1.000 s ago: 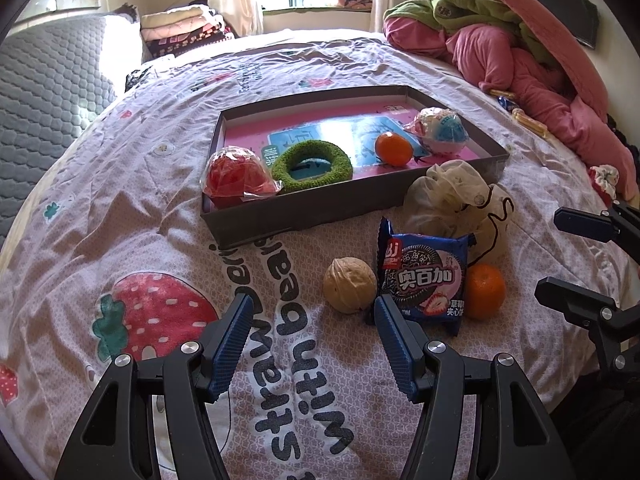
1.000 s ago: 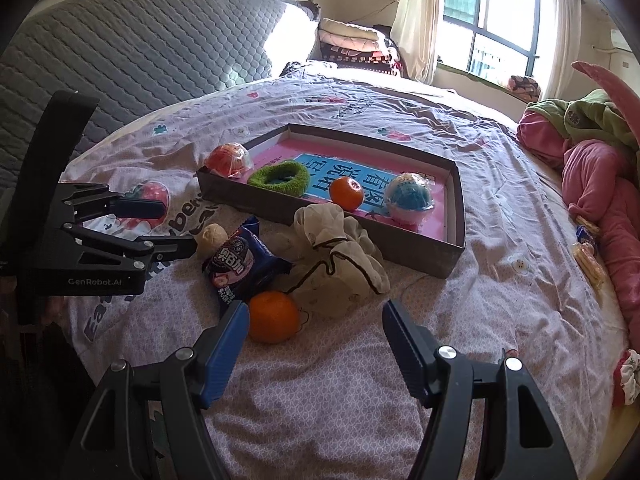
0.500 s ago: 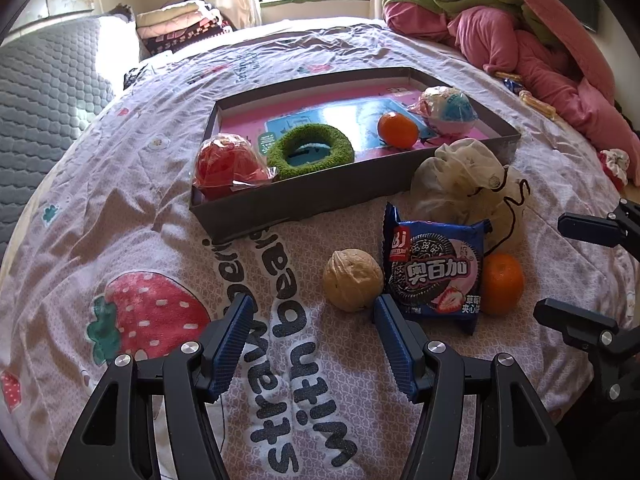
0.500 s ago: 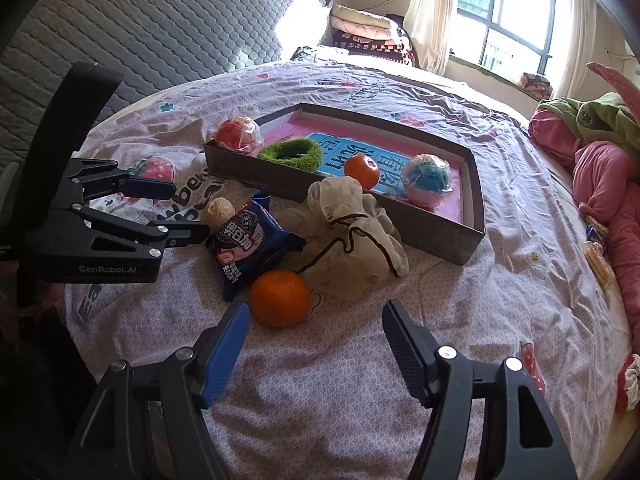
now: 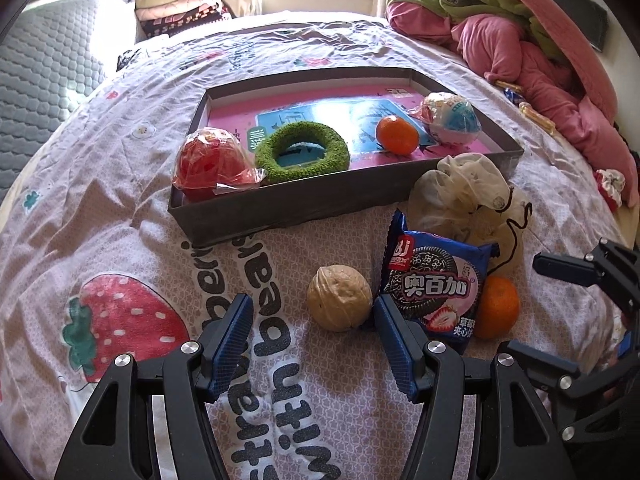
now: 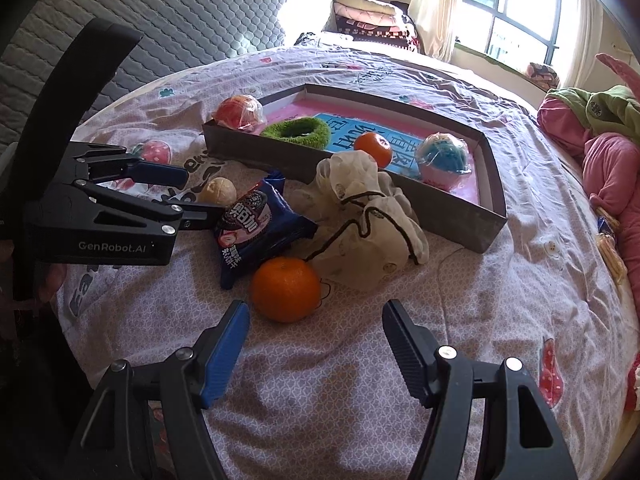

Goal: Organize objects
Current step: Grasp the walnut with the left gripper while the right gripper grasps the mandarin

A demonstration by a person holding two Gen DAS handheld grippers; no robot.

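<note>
A walnut (image 5: 339, 303) lies on the bedspread just ahead of my open left gripper (image 5: 312, 320), near its right finger. A blue cookie packet (image 5: 434, 284), an orange (image 5: 496, 307) and a cream drawstring pouch (image 5: 464, 196) lie to its right. My open right gripper (image 6: 314, 326) is just behind the orange (image 6: 285, 289). The grey tray (image 5: 280, 212) holds a red wrapped ball (image 5: 210, 162), a green ring (image 5: 301, 151), a small orange (image 5: 396, 135) and a blue-pink wrapped ball (image 5: 452, 118).
The left gripper shows in the right wrist view (image 6: 192, 196) beside the walnut (image 6: 218, 191) and packet (image 6: 256, 228). Pink and green bedding (image 5: 520, 40) is piled at the right. A quilted headboard (image 6: 160, 20) and folded blankets (image 5: 180, 12) stand behind.
Both grippers have moved closer to the objects: the left toward the walnut, the right toward the orange. Both stay open.
</note>
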